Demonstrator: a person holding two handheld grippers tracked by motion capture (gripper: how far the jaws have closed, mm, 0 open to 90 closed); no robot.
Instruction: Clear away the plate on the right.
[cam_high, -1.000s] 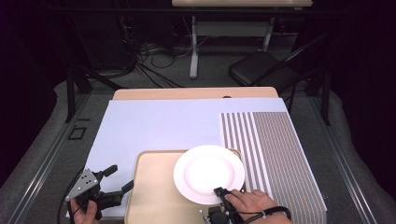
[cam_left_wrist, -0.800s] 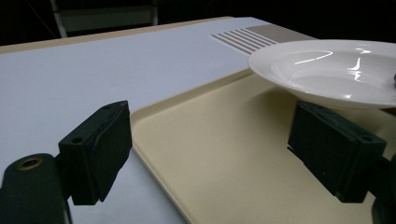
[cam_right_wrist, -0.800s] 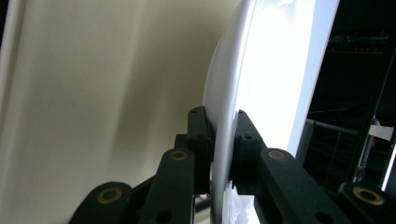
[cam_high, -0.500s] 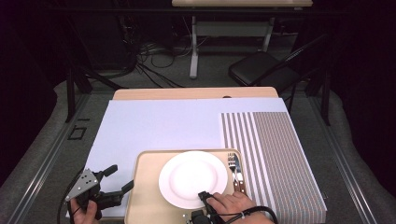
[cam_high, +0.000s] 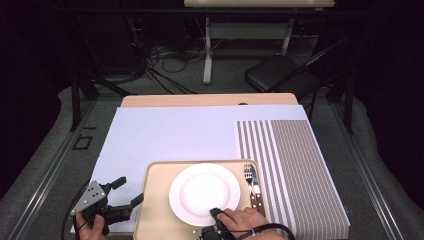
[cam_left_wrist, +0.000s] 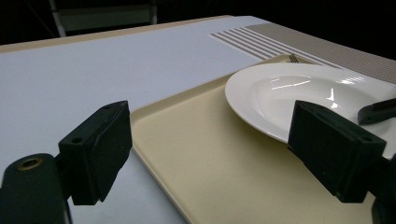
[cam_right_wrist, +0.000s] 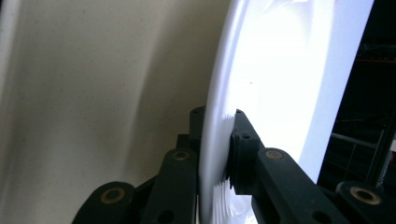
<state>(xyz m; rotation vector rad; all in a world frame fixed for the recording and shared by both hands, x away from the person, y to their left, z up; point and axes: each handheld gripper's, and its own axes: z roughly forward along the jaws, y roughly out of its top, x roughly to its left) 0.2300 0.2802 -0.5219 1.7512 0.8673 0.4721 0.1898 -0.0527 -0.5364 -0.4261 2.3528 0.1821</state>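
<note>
Plate rim clamped, tray margin left.

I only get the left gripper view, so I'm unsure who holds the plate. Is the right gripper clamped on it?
Observer: Yes. In the right gripper view, the right gripper has its jaws shut on the plate's near rim.
Operator: What's beyond the plate? I just see fork tips.
Observer: A fork and a knife lie side by side on the tray's right edge.
Operator: And my left gripper?
Observer: The left gripper is open, just left of the tray.
</note>
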